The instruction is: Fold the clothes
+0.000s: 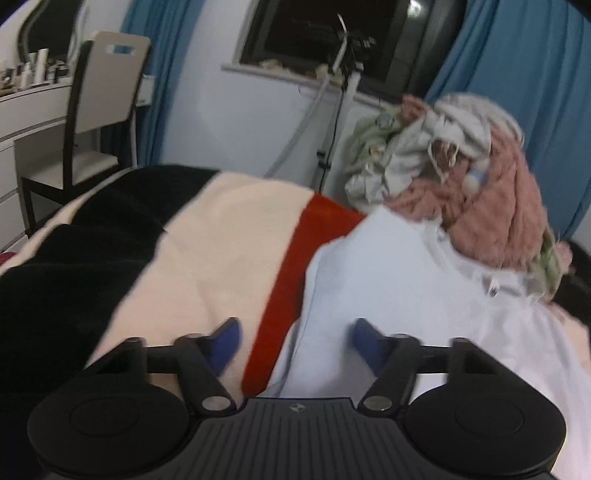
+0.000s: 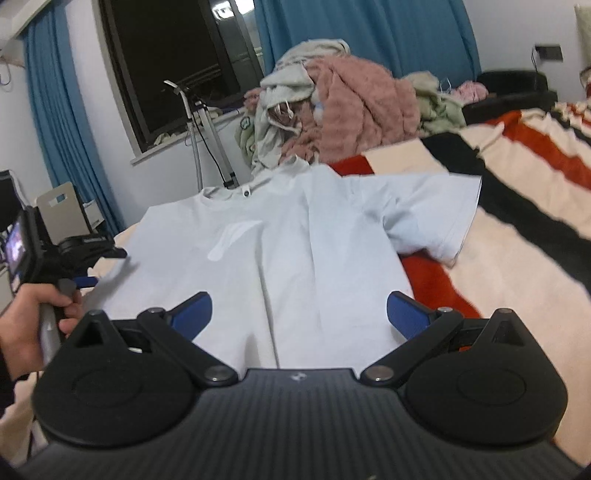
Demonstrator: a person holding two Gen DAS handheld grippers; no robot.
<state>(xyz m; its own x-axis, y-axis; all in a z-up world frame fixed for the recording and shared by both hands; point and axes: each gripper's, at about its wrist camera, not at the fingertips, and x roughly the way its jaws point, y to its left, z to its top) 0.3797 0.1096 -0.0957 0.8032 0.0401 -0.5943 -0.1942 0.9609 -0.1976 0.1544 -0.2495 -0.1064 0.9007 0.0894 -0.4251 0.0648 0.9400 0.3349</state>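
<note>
Here, the left gripper [image 1: 295, 341] hovers, jaws apart and empty, over a pale T-shirt [image 1: 388, 295] on the striped bed [image 1: 221, 236]. Opposite, the right gripper [image 2: 299, 312], jaws released, overlooks the shirt, laundry pile [image 2: 347, 110] and blue curtains [image 2: 369, 33].

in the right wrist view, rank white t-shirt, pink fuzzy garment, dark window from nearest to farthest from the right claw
1. white t-shirt: spread flat on the striped blanket, its hem directly ahead of the right claw.
2. pink fuzzy garment: on the clothes pile beyond the shirt's collar, centre-right.
3. dark window: in the back wall, upper left, behind the pile.
</note>
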